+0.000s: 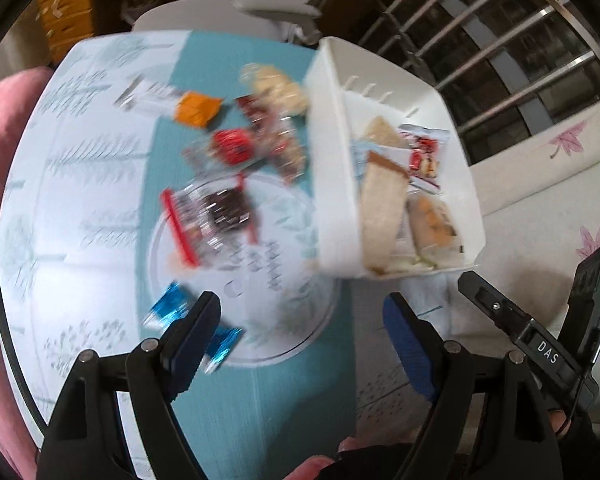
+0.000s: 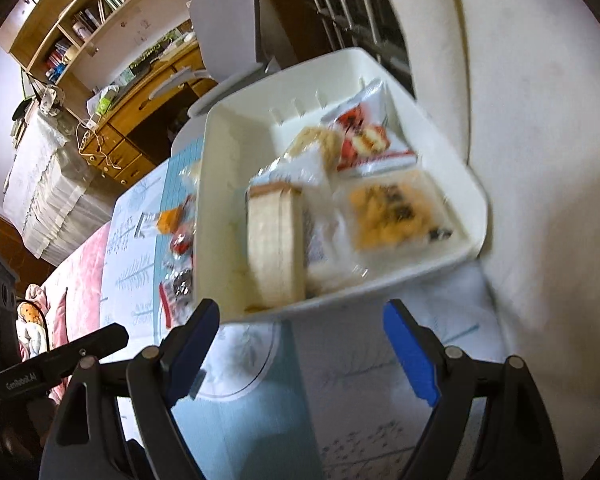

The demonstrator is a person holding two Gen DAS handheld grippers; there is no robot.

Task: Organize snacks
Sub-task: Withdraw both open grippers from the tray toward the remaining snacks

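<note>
Left wrist view: our left gripper [image 1: 300, 320] and right gripper [image 2: 300, 340] gape empty; next, we judge, blue packet [image 1: 172, 310] into white bin [image 1: 332, 200].

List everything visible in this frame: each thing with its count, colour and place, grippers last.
Bin: one, white, right edge of cloth.
Wrapped snacks in bin: about four, tan, orange, red-white.
Loose snacks on cloth: about seven, red, orange, dark, beige; blurred.
Blue packet: one, nearest the left gripper.
Tablecloth: one, teal and white.
Chair: one, grey, behind table.
Left gripper: open, empty.
Right gripper: open, empty.
</note>
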